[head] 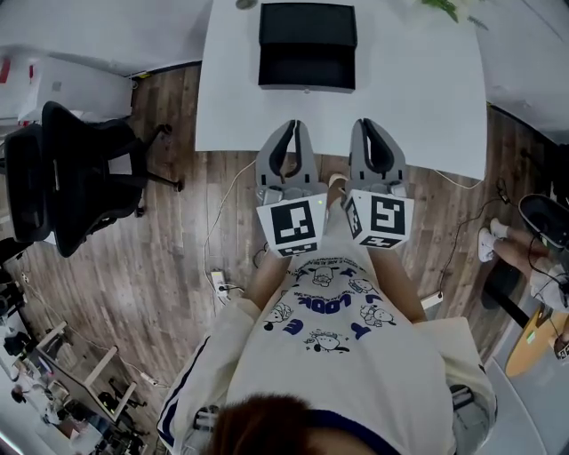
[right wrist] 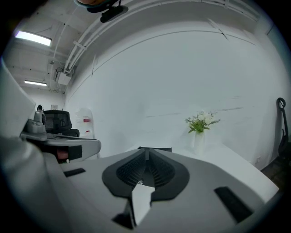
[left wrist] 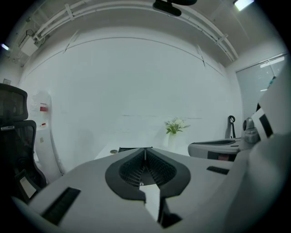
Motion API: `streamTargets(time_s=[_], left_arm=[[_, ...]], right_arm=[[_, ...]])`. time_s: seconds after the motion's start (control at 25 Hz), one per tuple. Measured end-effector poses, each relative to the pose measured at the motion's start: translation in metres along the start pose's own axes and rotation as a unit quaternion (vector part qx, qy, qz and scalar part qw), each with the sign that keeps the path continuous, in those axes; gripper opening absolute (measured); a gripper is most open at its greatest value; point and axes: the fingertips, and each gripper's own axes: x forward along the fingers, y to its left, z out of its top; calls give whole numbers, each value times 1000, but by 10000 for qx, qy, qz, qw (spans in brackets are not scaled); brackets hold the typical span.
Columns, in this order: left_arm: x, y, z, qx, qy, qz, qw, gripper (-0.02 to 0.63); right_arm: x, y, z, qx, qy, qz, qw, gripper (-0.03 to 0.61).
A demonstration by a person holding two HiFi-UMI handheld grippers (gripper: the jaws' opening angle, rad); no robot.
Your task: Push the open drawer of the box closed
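Approach stage, by my reading. Box (head: 307, 25) sits at the far end of the bench (head: 231, 107), its drawer (head: 306, 67) pulled out toward the person. Left claw (head: 291, 125) and right claw (head: 373, 123), both pinched together and empty, hover side by side over the near edge, well apart from the drawer. Next: advance level, meet the drawer front squarely, push.

One box (head: 307, 44), one table (head: 418, 89), two grippers (head: 291, 126) (head: 376, 124), one office chair (head: 80, 169), one vase (right wrist: 198, 139)

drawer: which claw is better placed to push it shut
Left, probably: the left claw lines up with the drawer, while the right claw sits just beyond its right edge. Both are shut.
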Motion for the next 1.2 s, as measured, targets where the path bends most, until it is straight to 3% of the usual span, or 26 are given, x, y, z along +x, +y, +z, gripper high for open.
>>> streamTargets(time_s=[0.6, 1.2], left_arm=[[54, 10, -14, -116, 379, 215, 9990, 21], [109, 20, -62, -344, 1100, 462, 9923, 21]], right_arm=[[56, -29, 0, 33, 250, 151, 9996, 41], [115, -57, -18, 53, 652, 370, 9972, 41]])
